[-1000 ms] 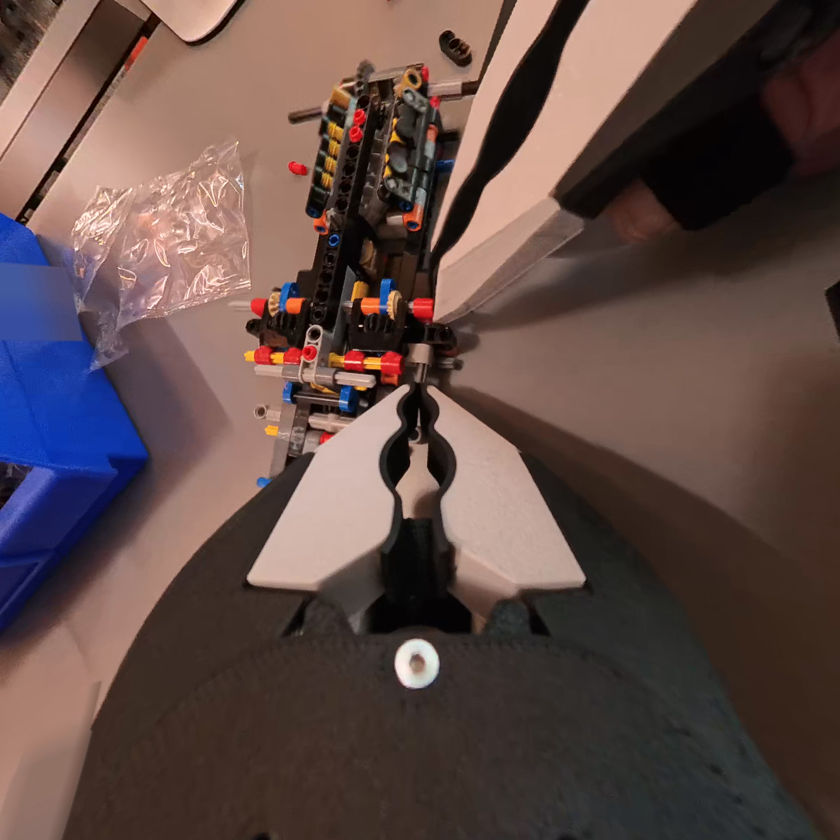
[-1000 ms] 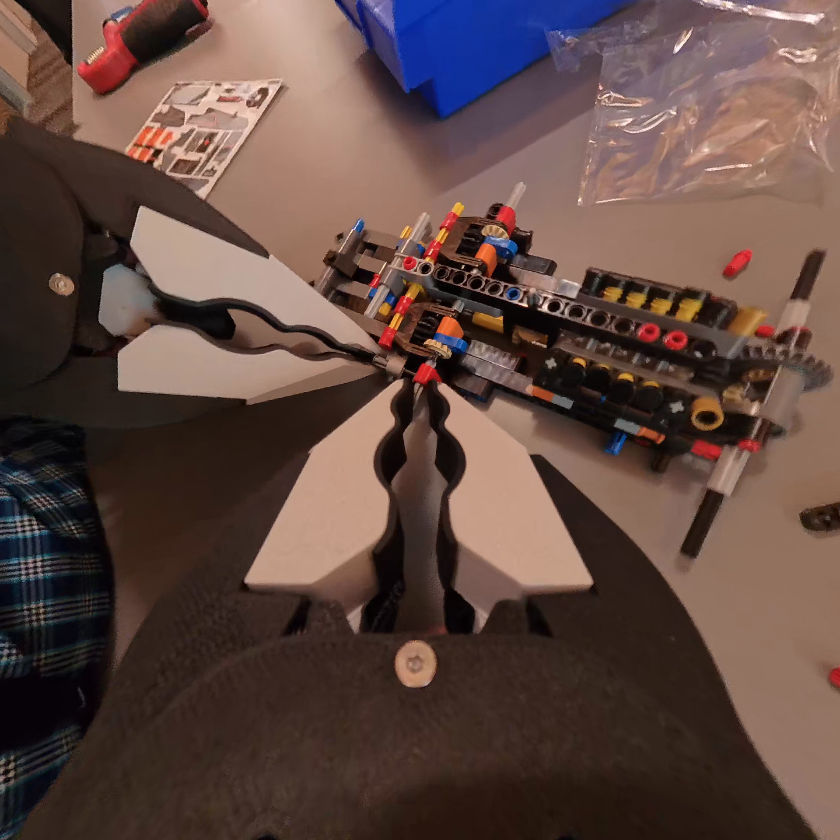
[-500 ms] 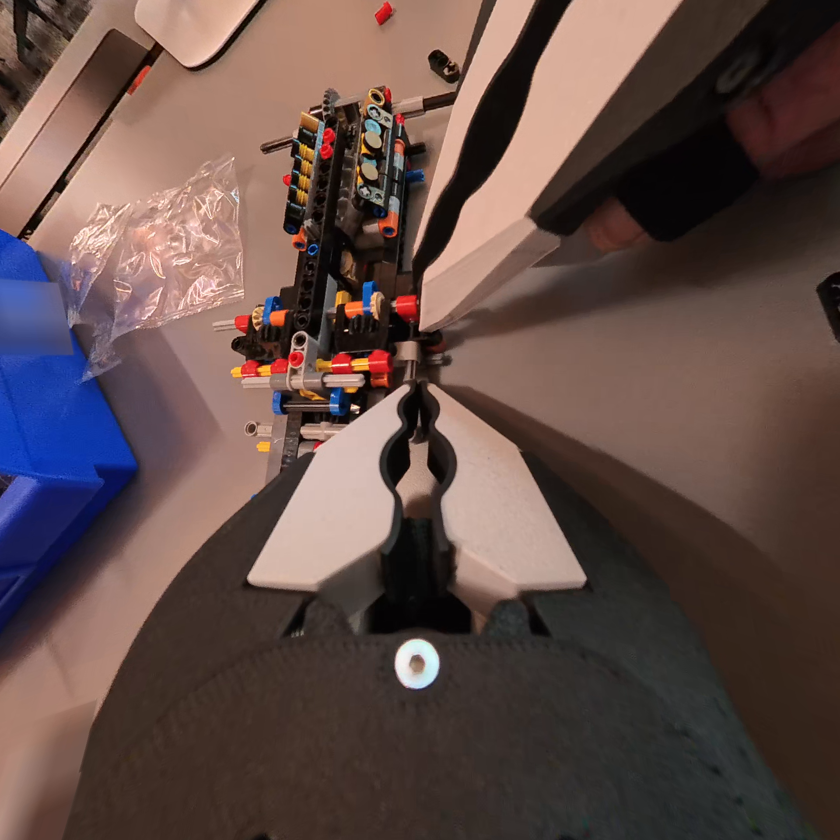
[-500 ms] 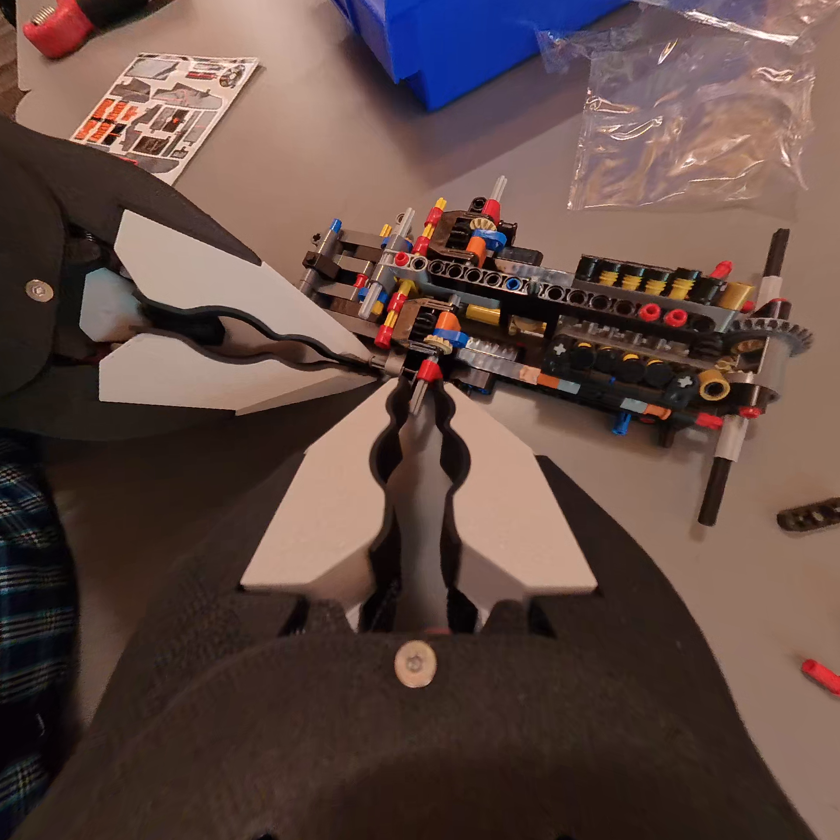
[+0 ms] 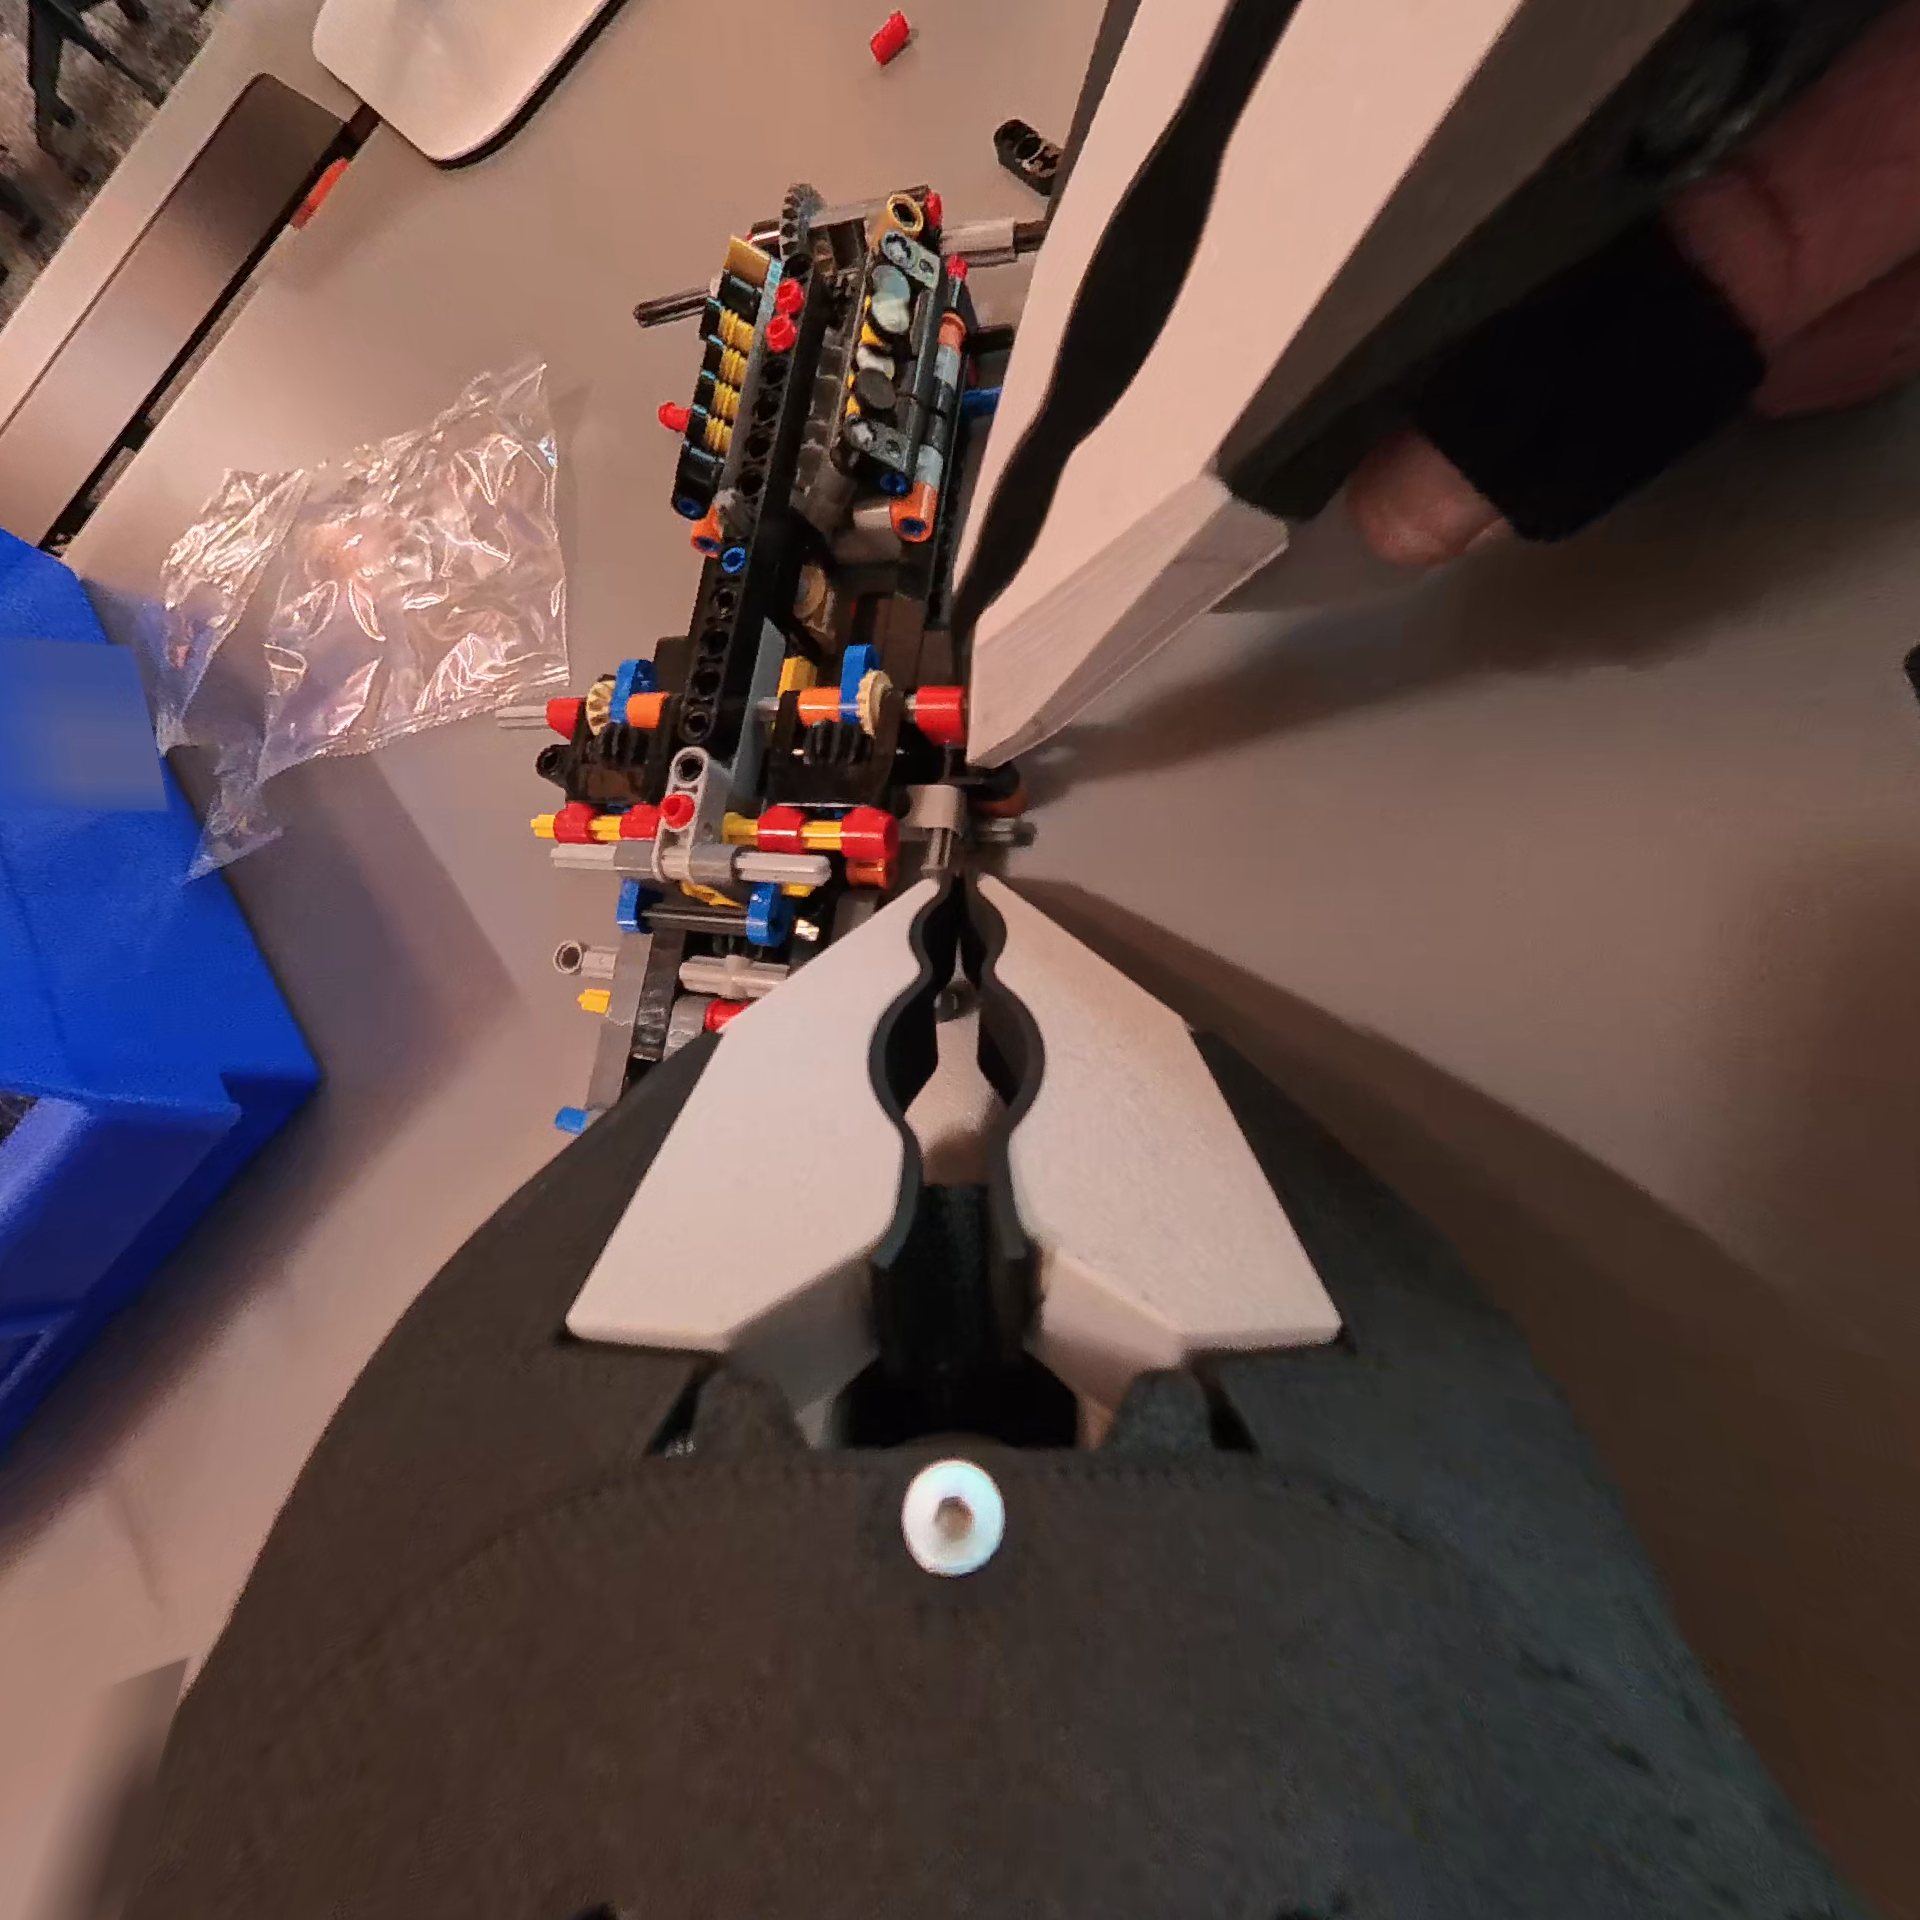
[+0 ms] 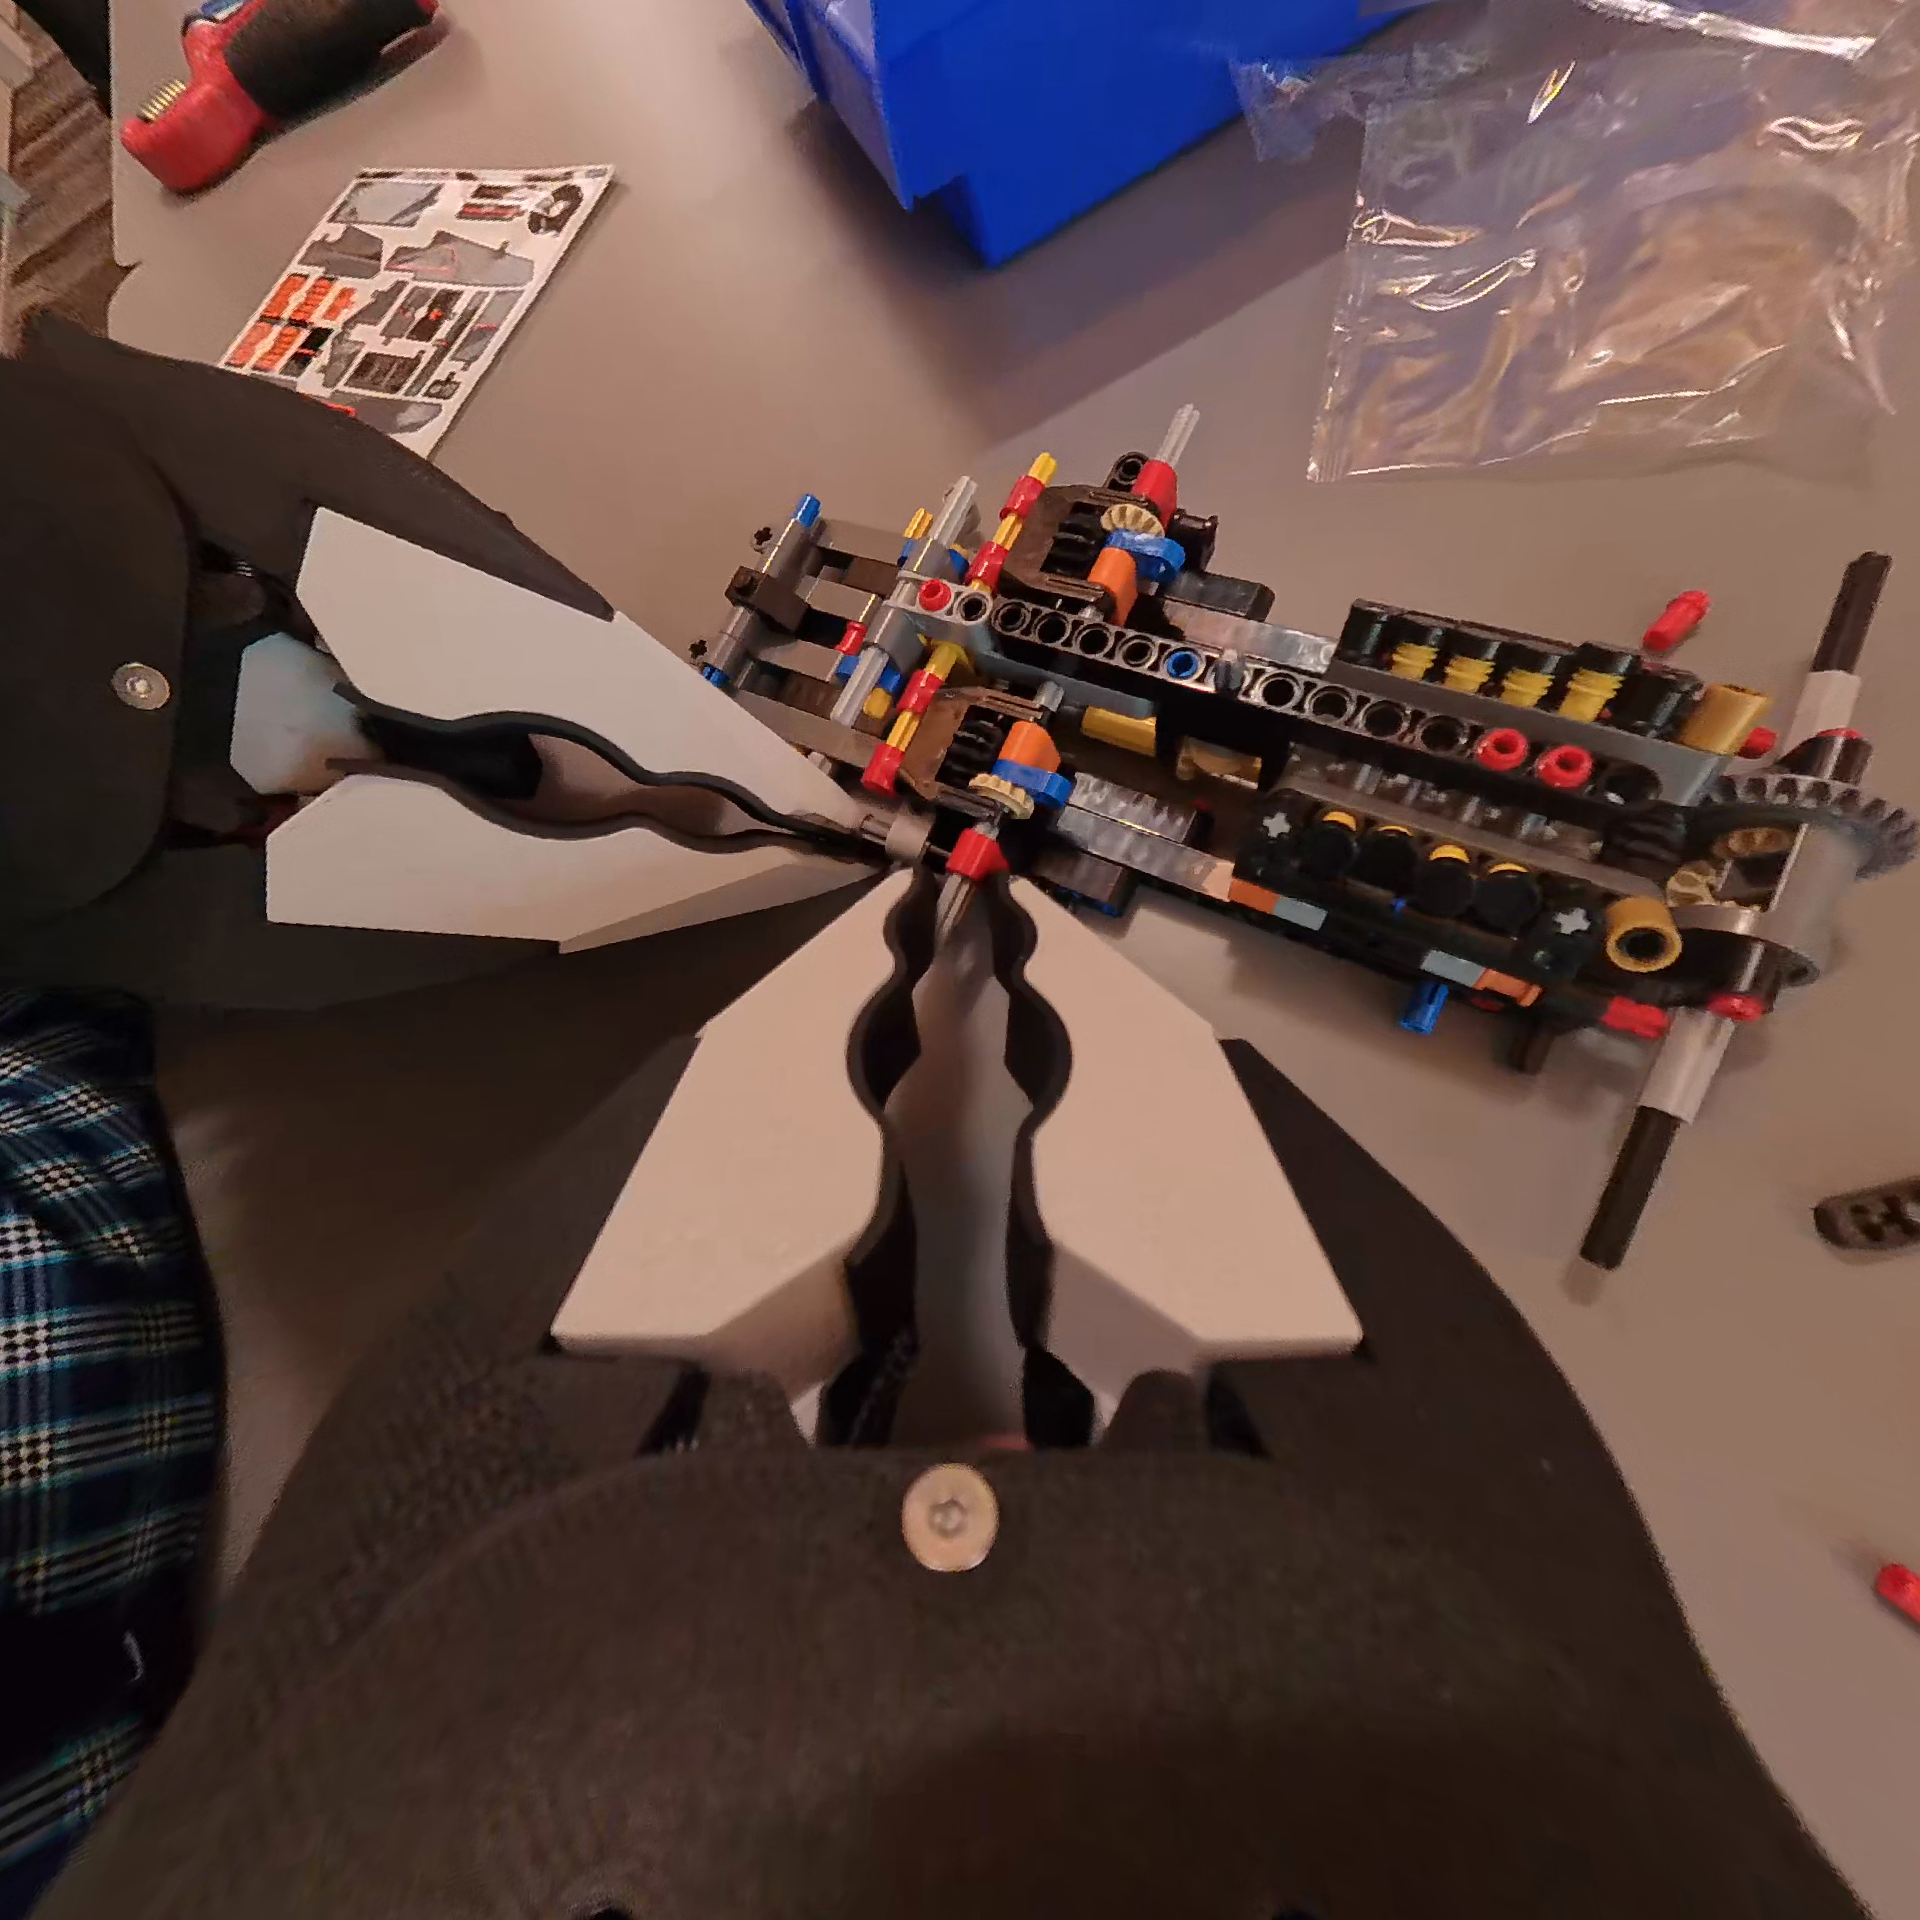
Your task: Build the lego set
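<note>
Grey table (image 6: 727,312) underneath everything. Blue bin (image 5: 94,997) at the far left in the left wrist view, at the top edge in the right wrist view. Crumpled clear plastic bag (image 5: 374,582) flat between bin and model. Long lego chassis (image 6: 1247,727) flat on the table, black perforated beams down its length, yellow, red, blue and orange pins and bushes along it, a dark axle with grey sleeves across the far end. Sticker sheet (image 6: 416,301) near the top left in the right wrist view, red and black handled tool (image 6: 270,73) beyond it. Left gripper (image 5: 958,883) nearly together, clamped on a small grey connector (image 5: 940,821) at the near corner of the chassis. Right gripper (image 6: 961,894) narrowed around a thin grey axle (image 6: 954,902) just below its red bush (image 6: 974,854), tips beside the left gripper's. Loose red pin (image 6: 1675,617) by the chassis's far end, another (image 5: 889,33) farther off, a black link (image 5: 1027,148) nearby.
</note>
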The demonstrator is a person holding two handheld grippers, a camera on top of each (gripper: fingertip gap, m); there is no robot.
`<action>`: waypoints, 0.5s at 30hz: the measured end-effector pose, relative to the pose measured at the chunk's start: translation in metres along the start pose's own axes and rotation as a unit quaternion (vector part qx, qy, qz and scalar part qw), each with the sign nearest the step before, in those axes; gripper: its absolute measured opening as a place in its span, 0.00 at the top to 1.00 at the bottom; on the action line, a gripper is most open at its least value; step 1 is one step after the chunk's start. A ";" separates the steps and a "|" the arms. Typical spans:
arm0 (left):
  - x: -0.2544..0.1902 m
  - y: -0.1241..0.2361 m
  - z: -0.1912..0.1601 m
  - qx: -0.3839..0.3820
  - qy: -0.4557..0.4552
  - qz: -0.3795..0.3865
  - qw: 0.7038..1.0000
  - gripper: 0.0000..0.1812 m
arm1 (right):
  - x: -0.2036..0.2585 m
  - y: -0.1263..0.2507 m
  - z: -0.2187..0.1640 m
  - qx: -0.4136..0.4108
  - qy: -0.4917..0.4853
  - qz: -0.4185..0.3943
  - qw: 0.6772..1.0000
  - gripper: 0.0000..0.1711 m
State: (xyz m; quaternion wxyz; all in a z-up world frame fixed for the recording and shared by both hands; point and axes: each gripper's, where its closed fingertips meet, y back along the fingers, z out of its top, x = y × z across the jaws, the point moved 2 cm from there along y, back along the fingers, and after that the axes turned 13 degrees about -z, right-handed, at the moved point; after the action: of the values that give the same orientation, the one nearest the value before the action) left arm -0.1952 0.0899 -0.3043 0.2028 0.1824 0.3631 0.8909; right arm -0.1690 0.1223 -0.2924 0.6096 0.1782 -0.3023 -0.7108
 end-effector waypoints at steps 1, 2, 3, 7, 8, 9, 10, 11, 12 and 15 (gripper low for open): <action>0.000 0.000 0.000 0.001 0.000 0.003 1.000 1.00 | 0.001 0.001 0.000 -0.002 0.005 -0.005 1.000 0.95; 0.000 0.000 0.000 0.001 -0.004 0.006 1.000 1.00 | 0.002 0.003 -0.002 -0.003 0.013 -0.009 1.000 0.92; 0.000 0.000 0.000 0.001 -0.005 0.006 1.000 1.00 | 0.002 0.006 -0.004 -0.002 0.018 -0.014 1.000 0.93; 0.000 0.000 0.001 -0.004 0.000 0.004 1.000 1.00 | -0.011 0.016 -0.005 -0.010 0.002 -0.041 0.999 0.83; 0.000 0.000 0.001 -0.003 -0.003 0.004 1.000 1.00 | -0.013 0.016 -0.006 -0.008 -0.002 -0.042 0.999 0.83; 0.000 0.000 0.001 -0.004 -0.003 0.003 1.000 1.00 | -0.014 0.015 -0.005 -0.007 -0.009 -0.038 0.999 0.83; 0.000 0.000 0.001 -0.004 -0.001 0.003 1.000 1.00 | -0.012 0.013 -0.006 -0.005 -0.019 -0.025 0.999 0.83; 0.000 0.000 0.001 -0.005 0.000 0.003 1.000 1.00 | -0.009 0.010 -0.007 0.005 -0.025 -0.011 1.000 0.82; 0.000 0.000 0.001 -0.005 -0.001 0.003 1.000 1.00 | -0.008 0.007 -0.009 0.016 -0.026 -0.005 1.000 0.81; 0.000 0.000 0.001 -0.003 -0.001 0.001 1.000 1.00 | -0.006 0.004 -0.008 0.023 -0.033 0.009 0.999 0.80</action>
State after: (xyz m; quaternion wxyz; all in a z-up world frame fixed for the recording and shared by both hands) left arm -0.1945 0.0904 -0.3040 0.2029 0.1829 0.3602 0.8920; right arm -0.1596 0.1257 -0.2968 0.6013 0.1664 -0.3398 -0.7038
